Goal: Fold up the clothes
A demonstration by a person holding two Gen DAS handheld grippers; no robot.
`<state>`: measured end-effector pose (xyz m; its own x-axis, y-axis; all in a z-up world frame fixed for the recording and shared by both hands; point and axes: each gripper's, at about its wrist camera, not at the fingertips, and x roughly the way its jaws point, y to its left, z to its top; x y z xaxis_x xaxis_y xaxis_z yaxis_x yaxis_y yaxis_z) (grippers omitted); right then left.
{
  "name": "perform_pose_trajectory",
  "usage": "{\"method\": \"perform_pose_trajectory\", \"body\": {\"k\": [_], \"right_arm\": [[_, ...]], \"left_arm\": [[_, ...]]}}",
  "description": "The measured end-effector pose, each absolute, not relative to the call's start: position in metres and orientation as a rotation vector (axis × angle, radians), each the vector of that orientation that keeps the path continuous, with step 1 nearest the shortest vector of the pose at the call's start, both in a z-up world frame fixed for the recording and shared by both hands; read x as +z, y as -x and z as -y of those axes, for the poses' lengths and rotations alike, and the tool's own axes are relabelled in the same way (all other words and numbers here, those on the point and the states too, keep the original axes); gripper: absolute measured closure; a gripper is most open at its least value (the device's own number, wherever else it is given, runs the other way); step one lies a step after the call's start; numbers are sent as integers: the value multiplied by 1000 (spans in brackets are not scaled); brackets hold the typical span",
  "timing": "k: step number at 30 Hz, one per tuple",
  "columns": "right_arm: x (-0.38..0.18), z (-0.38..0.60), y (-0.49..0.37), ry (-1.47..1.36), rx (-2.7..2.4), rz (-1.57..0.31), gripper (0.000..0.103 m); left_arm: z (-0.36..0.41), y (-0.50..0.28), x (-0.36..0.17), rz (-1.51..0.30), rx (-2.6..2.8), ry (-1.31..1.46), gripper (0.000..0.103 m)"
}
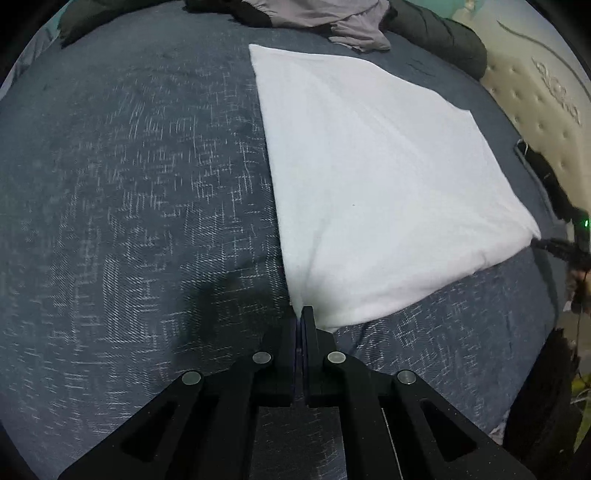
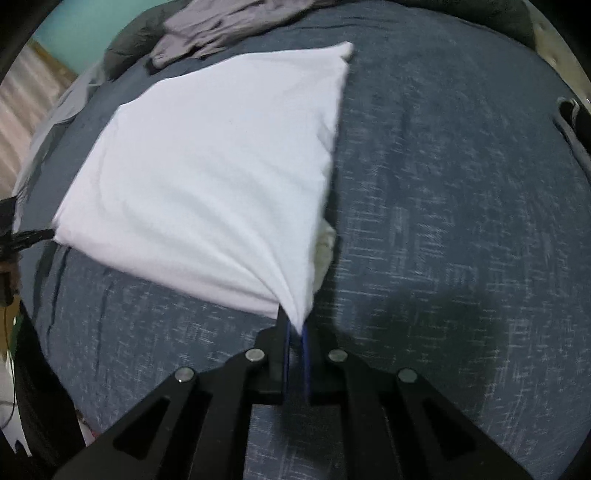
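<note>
- Left wrist view: the left hand-held gripper [image 1: 300,314] sits at lower centre, its jaws pressed together on the near corner of a white cloth [image 1: 369,177].
- The cloth lies folded flat on a blue-grey bed [image 1: 129,203], spreading from that corner up through the centre and right of the frame.
- A grey garment [image 1: 332,18] lies crumpled at the top edge, beyond the cloth.
- At the right edge, the right hand-held gripper [image 1: 535,242] meets the cloth's far corner.
- Right wrist view: the right hand-held gripper [image 2: 295,325] at lower centre is nearly closed, pinching a bunched corner of the cloth [image 2: 207,177] between its blue pads.
- The cloth stretches up and left over the bed [image 2: 461,184], creases fanning from the pinched corner.
- The grey garment [image 2: 221,26] lies at the upper left.
- The left hand-held gripper [image 2: 51,234] touches the cloth's corner at the left edge.
</note>
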<state>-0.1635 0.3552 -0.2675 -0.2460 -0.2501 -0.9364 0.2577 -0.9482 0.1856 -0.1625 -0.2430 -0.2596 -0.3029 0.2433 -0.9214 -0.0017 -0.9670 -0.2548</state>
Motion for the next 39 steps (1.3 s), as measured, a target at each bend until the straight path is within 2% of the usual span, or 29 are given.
{"method": "perform_pose_trajectory", "body": {"k": [6, 8, 10, 14, 17, 23, 32, 39], "right_arm": [[-252, -357, 164, -1686, -2294, -26, 84], [-246, -358, 164, -1685, -2310, -28, 82], [-235, -358, 165, -1671, -2354, -40, 82], [-235, -304, 186, -1623, -2317, -4, 82], [-240, -256, 205, -1587, -2269, 29, 82], [-249, -165, 239, -1522, -2175, 85, 82], [-267, -131, 218, -1583, -2146, 35, 81], [-269, -105, 208, -1577, -2149, 23, 82]], "left_arm": [[255, 162, -251, 389, 2418, 1729, 89], [262, 159, -236, 401, 2473, 1690, 76], [266, 162, -225, 446, 2501, 1641, 69], [259, 176, -210, 503, 2556, 1544, 69], [219, 185, -211, 551, 2583, 1490, 69], [177, 211, -243, 560, 2565, 1456, 69], [170, 183, -271, 643, 2548, 1458, 69], [165, 180, -272, 608, 2546, 1435, 68]]}}
